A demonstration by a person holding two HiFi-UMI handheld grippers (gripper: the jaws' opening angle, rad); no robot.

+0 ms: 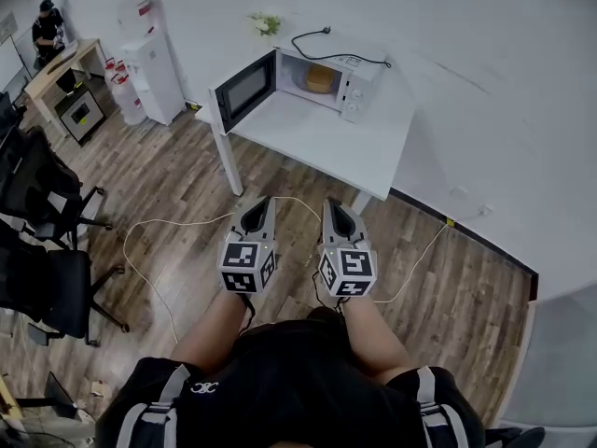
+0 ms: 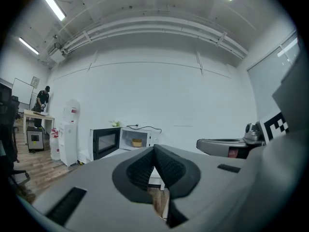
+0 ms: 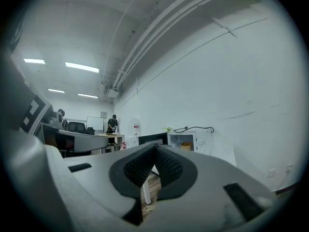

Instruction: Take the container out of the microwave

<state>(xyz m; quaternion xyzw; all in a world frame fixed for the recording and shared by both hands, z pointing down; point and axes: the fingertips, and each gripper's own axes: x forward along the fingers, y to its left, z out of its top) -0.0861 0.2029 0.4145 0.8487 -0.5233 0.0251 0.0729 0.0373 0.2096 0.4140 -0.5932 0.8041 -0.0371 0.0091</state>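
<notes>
A white microwave (image 1: 331,77) stands on a white table (image 1: 345,143) with its door (image 1: 244,90) swung open to the left. Inside sits a yellowish container (image 1: 320,78), also seen as the container (image 2: 137,142) in the left gripper view and the container (image 3: 186,146) in the right gripper view. My left gripper (image 1: 259,205) and right gripper (image 1: 338,209) are held side by side over the wooden floor, well short of the table. Both are shut with nothing between their jaws; the tips of the left gripper (image 2: 154,148) and the right gripper (image 3: 155,146) meet.
A black power cord (image 1: 338,49) lies on top of the microwave. A white cable (image 1: 168,227) trails across the floor. A water dispenser (image 1: 154,77) stands left of the table, office chairs (image 1: 42,250) at far left, and a person (image 1: 47,26) by a desk in the back corner.
</notes>
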